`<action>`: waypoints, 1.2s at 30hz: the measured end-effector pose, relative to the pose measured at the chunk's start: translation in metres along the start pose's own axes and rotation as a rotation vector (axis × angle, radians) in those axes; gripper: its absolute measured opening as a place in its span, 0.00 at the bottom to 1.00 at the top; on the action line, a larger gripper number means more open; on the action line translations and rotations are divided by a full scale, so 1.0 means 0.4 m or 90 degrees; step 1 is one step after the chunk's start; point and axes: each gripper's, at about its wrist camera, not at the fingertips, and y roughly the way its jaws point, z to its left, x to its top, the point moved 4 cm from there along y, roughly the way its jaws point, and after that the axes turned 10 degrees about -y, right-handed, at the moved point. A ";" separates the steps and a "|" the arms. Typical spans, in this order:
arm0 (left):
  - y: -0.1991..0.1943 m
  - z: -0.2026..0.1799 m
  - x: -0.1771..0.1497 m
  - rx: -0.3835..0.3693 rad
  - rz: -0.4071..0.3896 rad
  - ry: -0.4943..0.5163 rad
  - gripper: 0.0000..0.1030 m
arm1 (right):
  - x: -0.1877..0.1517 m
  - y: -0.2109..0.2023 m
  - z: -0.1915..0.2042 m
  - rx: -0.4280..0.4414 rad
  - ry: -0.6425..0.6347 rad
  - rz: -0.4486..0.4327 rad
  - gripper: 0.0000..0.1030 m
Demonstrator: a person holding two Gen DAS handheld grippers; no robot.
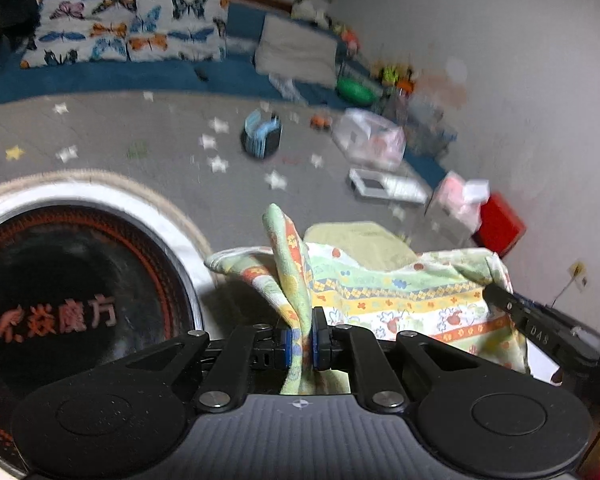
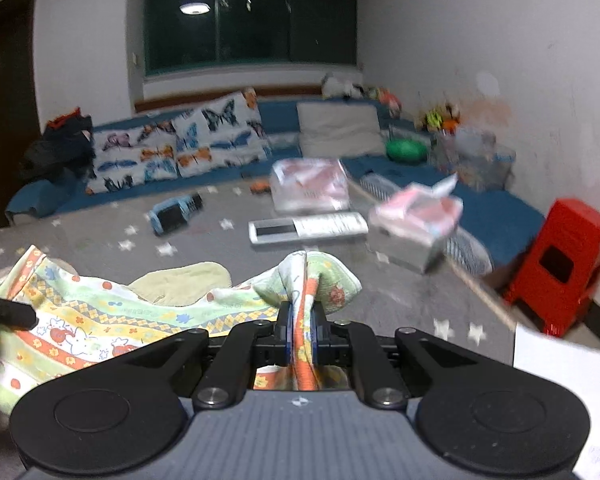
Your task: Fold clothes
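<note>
Patterned cloth [image 1: 400, 292] (striped, flowered), bunched, spread

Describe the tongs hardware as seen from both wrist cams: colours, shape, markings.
Both match: left tongs and right tongs have matte black linkage arms with silver pivot screws, blue pads on the fingertips, round black side housings and a ribbed grey centre plate bearing a small crosshair mark. White lettering shows on the right unit's side. No cables visible.

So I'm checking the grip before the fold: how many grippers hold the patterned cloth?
2. The left gripper pinches one bunched edge of the patterned cloth; the right gripper pinches the opposite edge.
</note>
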 end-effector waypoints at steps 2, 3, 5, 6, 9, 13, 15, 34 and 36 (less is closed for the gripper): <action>0.021 0.013 -0.011 0.032 0.018 0.008 0.13 | -0.024 0.026 -0.010 -0.001 0.003 0.024 0.09; 0.024 0.021 -0.014 0.041 0.023 0.010 0.17 | -0.038 0.038 -0.013 -0.008 0.000 0.037 0.10; 0.025 0.035 -0.015 0.054 0.028 0.012 0.21 | -0.055 0.051 -0.019 -0.019 -0.002 0.048 0.11; 0.023 0.040 -0.014 0.059 0.026 0.014 0.21 | -0.054 0.050 -0.022 -0.022 -0.001 0.045 0.12; 0.015 0.051 -0.002 0.084 0.010 0.020 0.29 | -0.048 0.045 -0.030 -0.032 0.000 0.033 0.13; 0.002 0.051 0.020 0.097 -0.014 0.023 0.29 | -0.026 0.055 -0.014 0.005 0.000 0.025 0.13; 0.000 0.042 0.029 0.086 -0.019 0.022 0.27 | -0.023 0.075 0.004 0.028 0.004 0.030 0.15; 0.105 -0.055 0.033 0.029 0.010 0.089 0.26 | -0.005 0.157 0.109 0.106 0.003 0.044 0.35; 0.096 -0.053 0.022 0.029 0.012 0.090 0.26 | -0.008 0.132 0.113 0.115 0.000 0.040 0.35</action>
